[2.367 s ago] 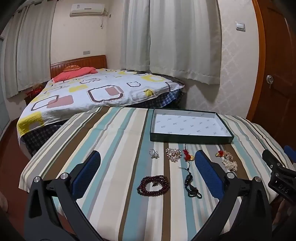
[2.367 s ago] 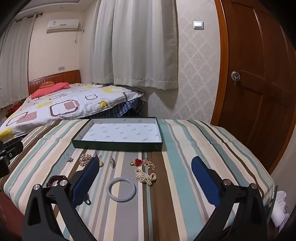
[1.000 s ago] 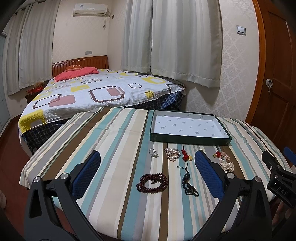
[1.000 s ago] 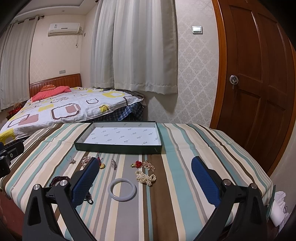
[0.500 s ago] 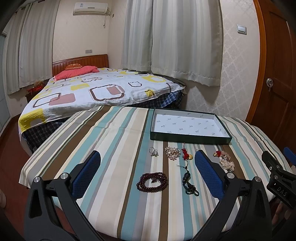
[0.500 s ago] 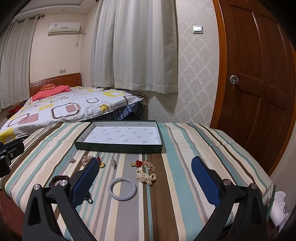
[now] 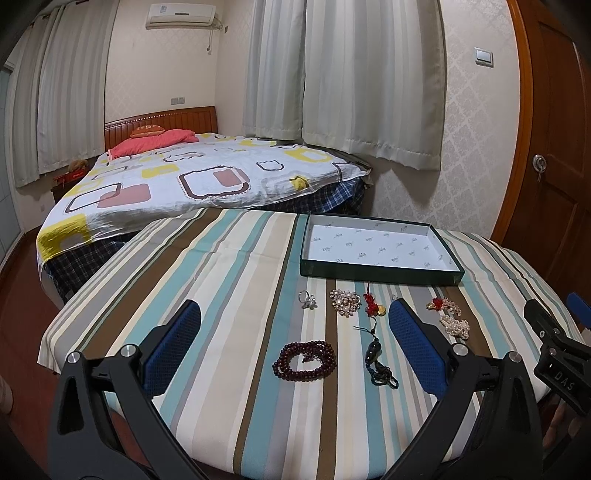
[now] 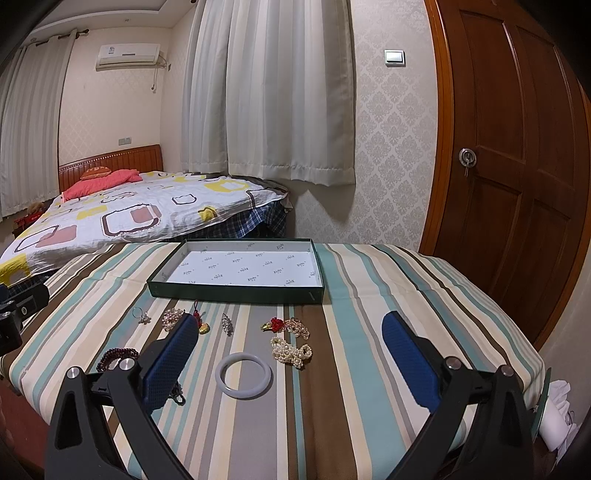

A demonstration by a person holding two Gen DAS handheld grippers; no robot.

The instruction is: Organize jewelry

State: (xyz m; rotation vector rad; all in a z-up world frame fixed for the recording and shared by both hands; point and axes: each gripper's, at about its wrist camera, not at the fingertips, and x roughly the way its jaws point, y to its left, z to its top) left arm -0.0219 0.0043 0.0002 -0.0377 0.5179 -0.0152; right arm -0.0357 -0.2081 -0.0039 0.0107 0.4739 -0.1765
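With both grippers [image 7: 293, 332] [image 8: 290, 349] spread wide and empty, the right should straddle the white bangle [image 8: 243, 375] squarely before carrying it to the tray [image 8: 236, 290].

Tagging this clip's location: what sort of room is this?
A home bedroom, most likely. A made bed with a pink pillow stands behind the striped-cloth table, with curtains and a wall air conditioner behind.

Striped cloth covers the tabletop [image 8: 369, 295], the bangle [image 8: 242, 375] looks smooth and glossy, and printed paper lines the tray [image 8: 236, 293].
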